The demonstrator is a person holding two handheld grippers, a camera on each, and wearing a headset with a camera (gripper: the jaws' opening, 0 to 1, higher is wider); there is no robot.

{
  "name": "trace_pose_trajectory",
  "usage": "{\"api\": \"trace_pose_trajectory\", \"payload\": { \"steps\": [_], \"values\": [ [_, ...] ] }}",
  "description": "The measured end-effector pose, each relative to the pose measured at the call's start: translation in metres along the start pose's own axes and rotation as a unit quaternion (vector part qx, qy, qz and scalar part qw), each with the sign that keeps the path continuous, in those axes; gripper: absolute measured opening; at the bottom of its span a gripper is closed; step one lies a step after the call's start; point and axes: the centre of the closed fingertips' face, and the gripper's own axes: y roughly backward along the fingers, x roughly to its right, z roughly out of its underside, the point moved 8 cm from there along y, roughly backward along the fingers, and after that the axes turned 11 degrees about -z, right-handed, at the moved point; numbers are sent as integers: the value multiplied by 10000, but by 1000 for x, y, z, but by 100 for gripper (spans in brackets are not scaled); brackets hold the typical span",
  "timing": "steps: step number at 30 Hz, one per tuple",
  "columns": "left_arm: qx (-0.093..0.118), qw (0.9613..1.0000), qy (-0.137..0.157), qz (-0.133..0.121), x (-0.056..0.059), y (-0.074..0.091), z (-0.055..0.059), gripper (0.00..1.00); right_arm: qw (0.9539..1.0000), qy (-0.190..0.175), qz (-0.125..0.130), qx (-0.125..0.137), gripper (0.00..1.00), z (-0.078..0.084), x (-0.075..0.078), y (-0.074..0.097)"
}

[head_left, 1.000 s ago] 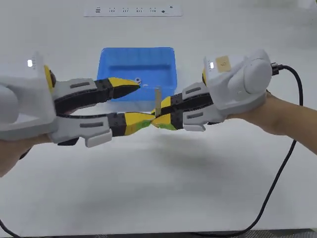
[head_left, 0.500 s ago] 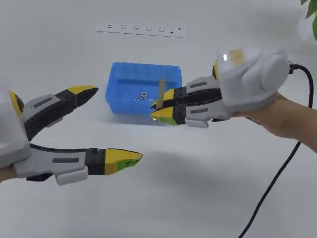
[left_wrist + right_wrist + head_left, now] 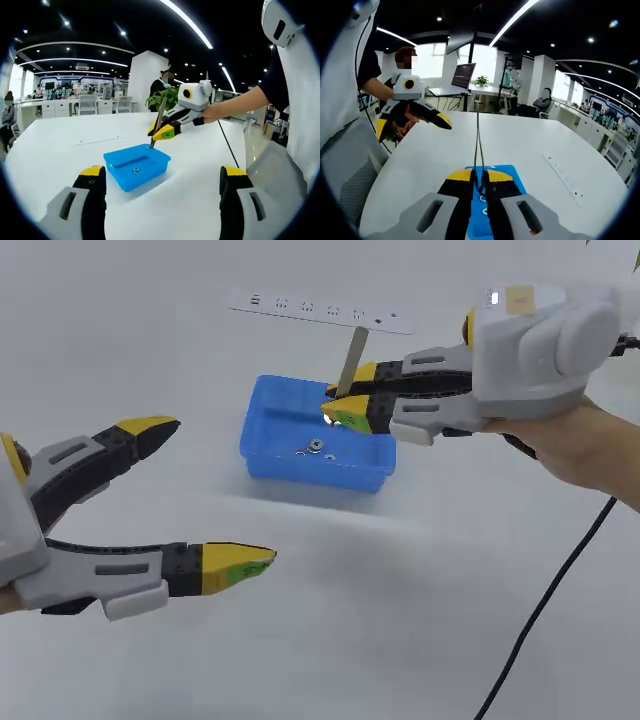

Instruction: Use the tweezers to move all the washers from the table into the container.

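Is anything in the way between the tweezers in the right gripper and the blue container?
Nothing visible is. The right gripper holds the tweezers pointing down over the open blue container, where washers lie. The open left gripper is off to the side, apart from it.

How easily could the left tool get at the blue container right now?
Probably yes, easily: the left tool is open and apart from the blue container, with bare table between them. The right tool, shut on the tweezers, hangs over the container's far side, off that path.
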Motion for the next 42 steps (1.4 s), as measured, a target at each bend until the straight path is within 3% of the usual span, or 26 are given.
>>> {"api": "trace_pose_trajectory", "payload": {
  "steps": [7,16,23,42],
  "values": [
    [-73,9998,76,-183,-9,3,6,100,9997,-179,107,-121,9,25,17,-22],
    [-161,9994,238,-193,-10,-2,11,100,9990,-368,122,-218,10,46,21,-34],
    [-264,9993,231,-117,-5,-8,12,100,9986,-458,45,-251,10,52,18,-38],
    [-182,9996,194,-134,-8,-6,4,100,9981,-515,10,-351,10,53,13,-38]
  ]
}}
